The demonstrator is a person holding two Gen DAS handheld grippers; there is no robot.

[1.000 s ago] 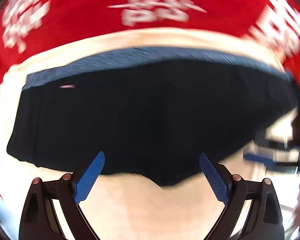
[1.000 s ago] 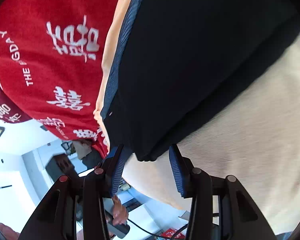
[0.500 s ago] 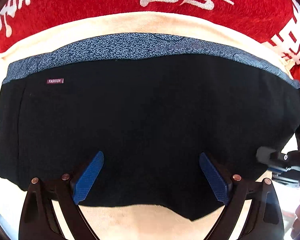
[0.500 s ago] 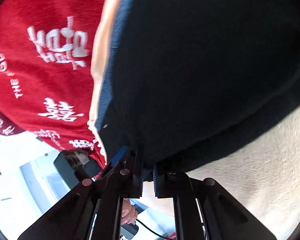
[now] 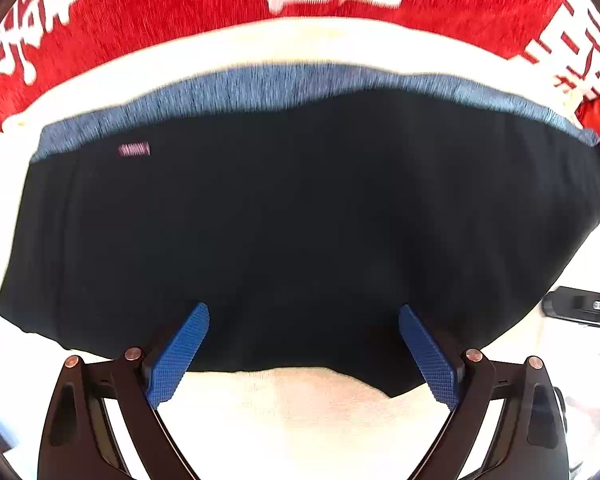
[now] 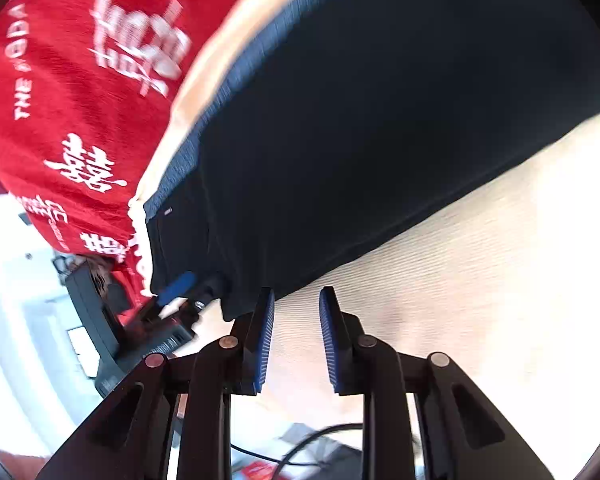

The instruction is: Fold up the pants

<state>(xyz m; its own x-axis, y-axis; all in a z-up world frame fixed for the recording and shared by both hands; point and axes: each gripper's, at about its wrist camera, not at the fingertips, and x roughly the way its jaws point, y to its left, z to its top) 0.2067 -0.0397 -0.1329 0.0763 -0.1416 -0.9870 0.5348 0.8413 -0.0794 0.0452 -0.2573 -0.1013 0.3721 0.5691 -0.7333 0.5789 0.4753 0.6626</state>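
Dark navy pants [image 5: 300, 220] with a heathered blue waistband [image 5: 300, 84] lie folded flat on a cream cloth [image 5: 308, 408]; a small pink label sits near the waistband at left. My left gripper [image 5: 304, 344] is open, its blue pads over the pants' near edge. My right gripper [image 6: 296, 336] is partly open and empty, just off the pants' [image 6: 380, 120] near corner, above the cream cloth [image 6: 460, 264]. The left gripper's blue fingertip [image 6: 176, 288] shows at that corner in the right wrist view.
A red blanket with white characters [image 5: 180, 4] lies beyond the cream cloth, also in the right wrist view [image 6: 80, 92]. The right gripper's black body [image 5: 580, 308] shows at the left wrist view's right edge. Cables and room clutter lie below the surface edge [image 6: 320, 440].
The right gripper was shut on the pants' corner half a second ago and has let go and drawn back. The left gripper stayed open and backed off slightly.
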